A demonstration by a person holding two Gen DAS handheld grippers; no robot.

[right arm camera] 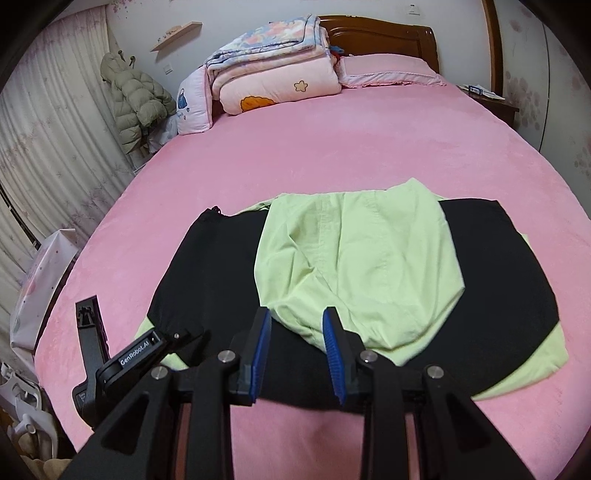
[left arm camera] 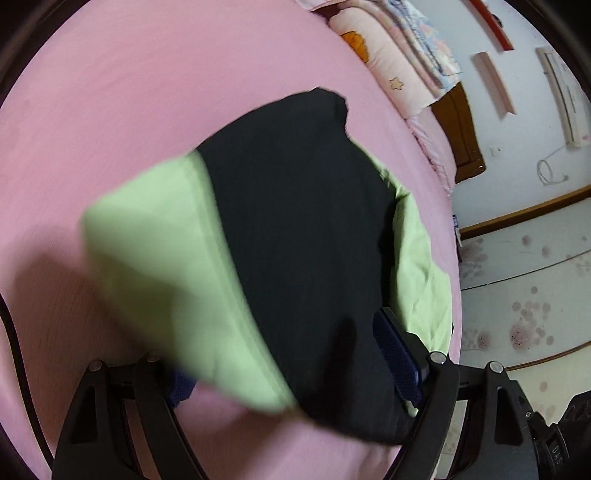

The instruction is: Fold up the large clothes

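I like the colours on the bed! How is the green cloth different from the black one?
The green cloth is light and lies bunched and wrinkly; the black cloth is dark and lies flatter. In the right wrist view, a green piece sits on top in the middle, while the black one spreads out wider to both sides of it. Both rest on the pink bed.

A light green cotton garment lies on a wider black cloth at the near edge of the pink-sheeted bed; folded floral quilts stack behind, against the wooden headboard
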